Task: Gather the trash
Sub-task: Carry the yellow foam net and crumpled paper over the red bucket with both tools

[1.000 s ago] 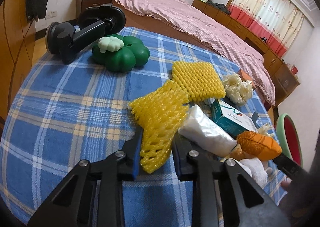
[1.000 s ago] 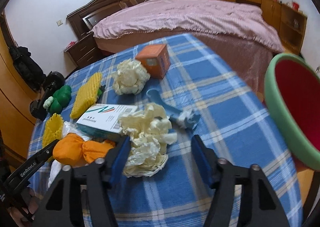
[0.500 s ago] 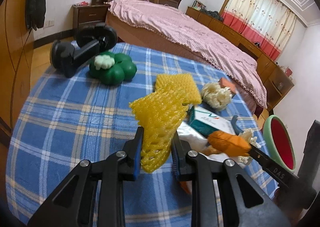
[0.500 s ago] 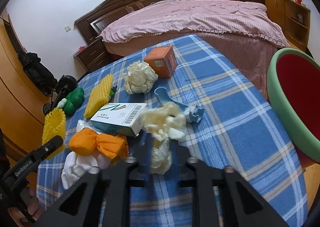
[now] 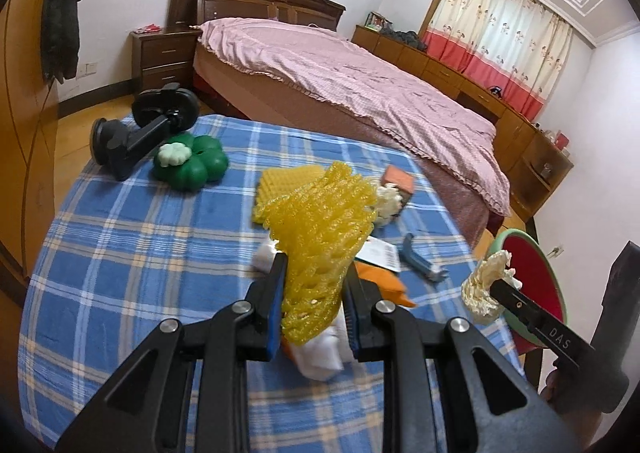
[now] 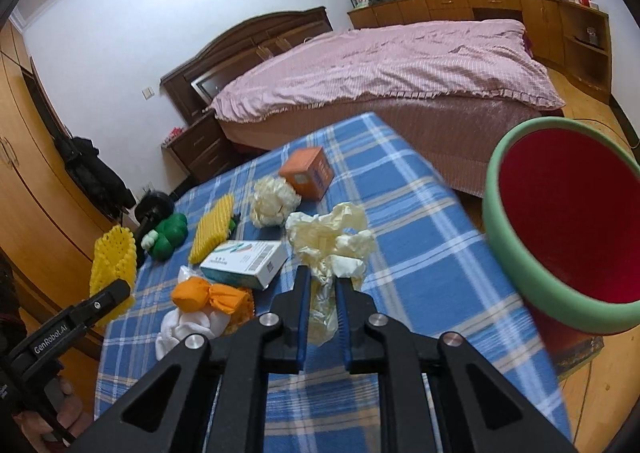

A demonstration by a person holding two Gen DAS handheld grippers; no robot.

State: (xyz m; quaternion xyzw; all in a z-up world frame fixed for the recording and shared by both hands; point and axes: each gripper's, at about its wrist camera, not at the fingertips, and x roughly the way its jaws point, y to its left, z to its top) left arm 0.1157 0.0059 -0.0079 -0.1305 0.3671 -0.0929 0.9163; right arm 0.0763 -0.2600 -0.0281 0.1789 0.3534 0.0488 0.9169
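My left gripper (image 5: 316,273) is shut on a yellow foam net (image 5: 320,225) and holds it off the blue checked tablecloth (image 5: 140,253). My right gripper (image 6: 322,279) is shut on a crumpled cream paper wad (image 6: 328,237), lifted above the cloth beside the red bin with a green rim (image 6: 492,189). In the left wrist view the right gripper (image 5: 496,287) holds the wad (image 5: 482,285) in front of the bin's rim (image 5: 500,245). The right wrist view shows the left gripper (image 6: 116,293) with its net (image 6: 112,257) at far left.
On the cloth lie a second yellow net (image 6: 212,231), another cream wad (image 6: 274,201), an orange box (image 6: 308,173), a white-teal carton (image 6: 244,263), an orange wrapper (image 6: 208,295), white cloth (image 6: 184,327) and a blue piece (image 5: 420,261). A green toy (image 5: 188,165) and black mount (image 5: 148,125) sit at the far left.
The right gripper closed on the cream paper wad and lifted it toward the bin. The left gripper rose with the yellow net, which now hangs clear of the cloth.
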